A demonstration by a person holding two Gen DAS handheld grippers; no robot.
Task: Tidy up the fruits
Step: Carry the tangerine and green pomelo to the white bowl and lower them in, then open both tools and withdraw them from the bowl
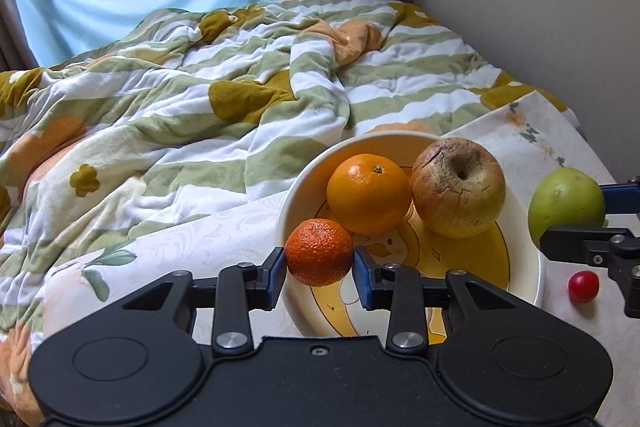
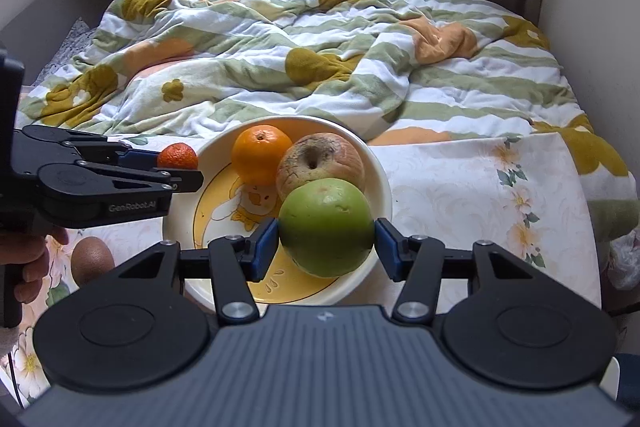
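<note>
Carrying fruit to the dish is the step in hand: both tongs are loaded and poised over the round cream bowl with the yellow cartoon bottom, which sits on a floral cloth in the lower middle of both views

The left gripper has its blue pads closed tight on a small, rough-skinned deep-orange mandarin; at the lower centre of the left wrist view the fruit hangs just over the bowl's near left rim. The right gripper stands moderately wide, its pads pressing either side of a large round green apple, which hovers above the near part of the bowl in the lower centre of the right wrist view

Already lying in the bowl, towards its far side, are a smooth bright orange and a wrinkled, reddish-yellow old apple, the two touching. Still outside the bowl: a small red cherry tomato at the lower right of the left wrist view, and a brown egg-shaped fruit at the lower left of the right wrist view

Next, I judge, each fruit needs lowering into the free yellow floor before the pads part, gently, since round fruit will roll against the others
</note>
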